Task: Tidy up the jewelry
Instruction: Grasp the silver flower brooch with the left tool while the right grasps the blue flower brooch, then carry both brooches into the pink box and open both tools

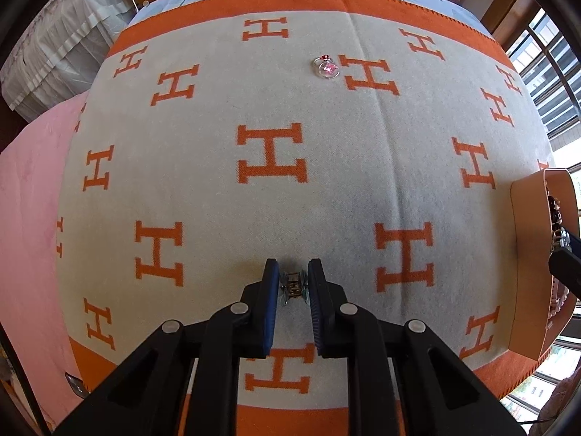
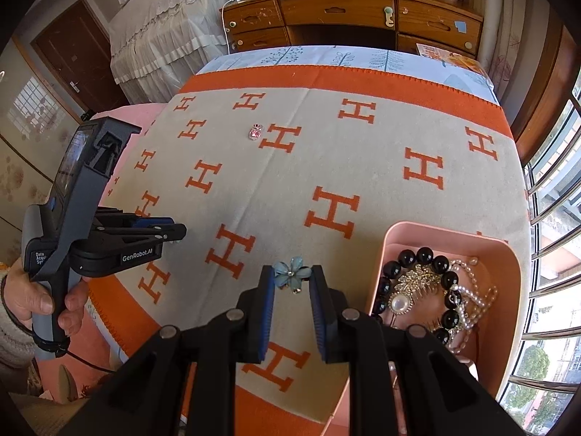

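A bed (image 2: 363, 56) carried it all, with a pale tree-print sheet (image 2: 326, 56) showing at its far end. Spread over it lay a cream blanket (image 1: 326, 181) with orange H's and an orange border. Far out on the blanket sat a small pink charm (image 1: 328, 68), just beside an H. A pink tray (image 2: 377, 272) rested on the blanket's right side near the window, well apart from the charm. Along the left edge lay a pink cover (image 1: 32, 181).

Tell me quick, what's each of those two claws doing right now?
Left gripper: closed on a small metal trinket.
Right gripper: closed on a blue flower clip.
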A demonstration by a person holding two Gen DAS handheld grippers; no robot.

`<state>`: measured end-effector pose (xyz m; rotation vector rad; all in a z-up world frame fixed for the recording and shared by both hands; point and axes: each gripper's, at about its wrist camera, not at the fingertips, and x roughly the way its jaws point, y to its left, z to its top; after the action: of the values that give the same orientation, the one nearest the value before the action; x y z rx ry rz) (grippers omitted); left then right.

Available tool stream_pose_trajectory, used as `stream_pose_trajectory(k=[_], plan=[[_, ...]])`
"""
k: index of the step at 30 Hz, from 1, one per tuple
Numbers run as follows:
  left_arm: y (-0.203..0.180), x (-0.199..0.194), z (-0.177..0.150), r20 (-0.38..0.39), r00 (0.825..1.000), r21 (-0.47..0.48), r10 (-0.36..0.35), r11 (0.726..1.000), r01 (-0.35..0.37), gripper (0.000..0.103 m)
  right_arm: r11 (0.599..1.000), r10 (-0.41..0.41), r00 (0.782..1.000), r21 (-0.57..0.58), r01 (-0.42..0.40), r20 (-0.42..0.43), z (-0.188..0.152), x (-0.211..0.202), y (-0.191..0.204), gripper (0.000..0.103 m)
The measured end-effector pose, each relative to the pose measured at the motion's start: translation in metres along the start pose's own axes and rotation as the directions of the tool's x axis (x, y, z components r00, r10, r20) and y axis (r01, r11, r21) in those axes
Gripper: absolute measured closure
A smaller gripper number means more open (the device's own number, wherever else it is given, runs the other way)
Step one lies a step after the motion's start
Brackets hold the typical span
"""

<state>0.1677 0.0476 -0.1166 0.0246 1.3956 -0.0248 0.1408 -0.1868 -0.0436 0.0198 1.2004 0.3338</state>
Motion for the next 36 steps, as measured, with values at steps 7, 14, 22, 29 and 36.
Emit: stream_pose_trajectory(k=[7,14,22,29,36], plan=[[-0.051,-0.047,-0.010,0.072,0.996,0.099,-0.052,0.994,0.044,0.089,0.997,-0.007,0.996,0.072,0.000,0.088,-0.020,-0.044,-0.027,0.084],[-0.134,-0.088,-0.014,0.123,0.980,0.276,-0.154,0.954,0.115,0.089,0.987,-0.054,0.991,0.160,0.034,0.125,-0.056,-0.082,-0.060,0.084],[-0.213,-0.088,-0.026,0.090,0.972,0.398,-0.216,0.902,0.164,0.089,0.976,0.003,0.997,0.217,-0.020,0.075,-0.089,-0.084,-0.074,0.083],[-0.232,-0.077,-0.032,0.043,0.978,0.431,-0.202,0.887,0.164,0.077,0.964,0.075,0.996,0.251,-0.082,0.038,-0.094,-0.075,-0.076,0.082],[-0.218,-0.077,-0.031,0.066,0.981,0.414,-0.182,0.900,0.139,0.060,0.962,0.090,0.995,0.254,-0.097,0.041,-0.093,-0.074,-0.078,0.082]])
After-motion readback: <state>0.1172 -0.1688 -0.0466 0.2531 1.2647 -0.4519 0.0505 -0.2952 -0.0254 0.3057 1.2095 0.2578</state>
